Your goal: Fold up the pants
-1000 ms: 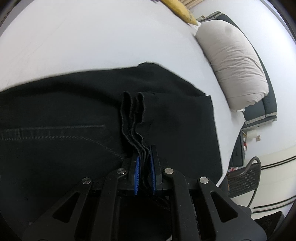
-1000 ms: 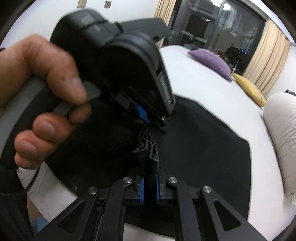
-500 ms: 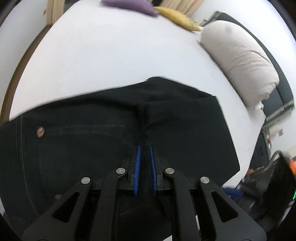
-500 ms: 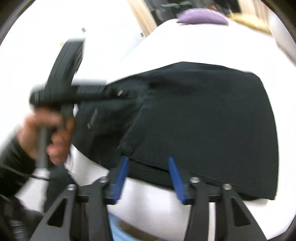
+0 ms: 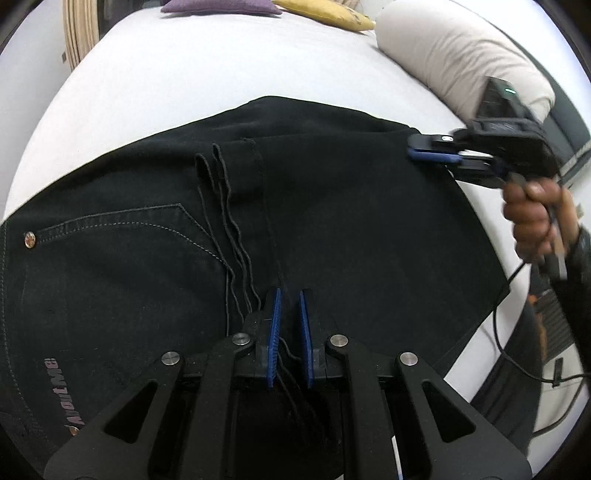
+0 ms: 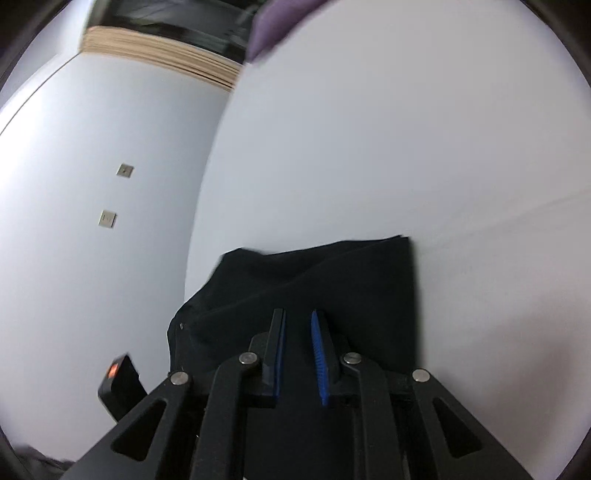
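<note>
Black pants (image 5: pixel 351 221) lie folded on the white bed (image 5: pixel 221 74), pocket and rivet to the left. My left gripper (image 5: pixel 290 293) is low over the near edge, shut on the dark hem layers that run in between its blue pads. A hand (image 5: pixel 532 214) holds my right gripper (image 5: pixel 412 151) at the pants' far right corner. In the right wrist view that gripper (image 6: pixel 297 314) hovers over the flat pants (image 6: pixel 332 280). Its jaws have closed to a narrow gap, and no fabric rises between them.
A beige pillow (image 5: pixel 461 55), a yellow cushion (image 5: pixel 325 14) and a purple cushion (image 5: pixel 221 5) sit along the bed's far side. Bare white sheet (image 6: pixel 406 129) stretches beyond the pants. A black device with an orange light (image 6: pixel 118 380) and cables hang off the bed's edge.
My right gripper let go of the hem bundle, opened, swung away to the pants' right corner and closed again. My left gripper kept its hold and turned, and the hem now lies flatter.
</note>
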Demonstrator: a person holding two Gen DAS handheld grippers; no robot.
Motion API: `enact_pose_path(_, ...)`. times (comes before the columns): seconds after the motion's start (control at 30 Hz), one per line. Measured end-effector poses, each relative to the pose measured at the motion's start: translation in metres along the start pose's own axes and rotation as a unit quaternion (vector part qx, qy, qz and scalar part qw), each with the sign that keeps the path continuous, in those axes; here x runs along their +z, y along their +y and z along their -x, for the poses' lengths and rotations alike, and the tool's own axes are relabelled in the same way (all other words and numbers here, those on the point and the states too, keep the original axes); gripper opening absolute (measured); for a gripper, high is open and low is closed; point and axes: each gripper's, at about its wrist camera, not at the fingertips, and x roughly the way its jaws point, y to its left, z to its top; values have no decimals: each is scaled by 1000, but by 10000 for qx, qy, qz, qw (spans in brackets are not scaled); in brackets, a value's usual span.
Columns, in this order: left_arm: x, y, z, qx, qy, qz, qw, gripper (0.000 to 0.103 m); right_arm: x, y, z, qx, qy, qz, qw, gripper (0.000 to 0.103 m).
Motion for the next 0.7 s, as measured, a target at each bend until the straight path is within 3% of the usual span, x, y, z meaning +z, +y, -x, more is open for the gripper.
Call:
enact_pose_path(0.13, -3, -4, -4, -6, -17, 20, 10000, 10, -14, -21, -1, 365, 73, -313, 9988, 0)
enact_pose_path(0.5, -15, 38, 4, -145, -145, 191, 9996, 10, -144, -28, 37, 437, 145, -504, 9977, 1)
enact_pose_path(0.7, -20, 42, -2, -199, -241, 225, 9993, 10, -173, -26, 49, 391, -49, -741, 9965, 0)
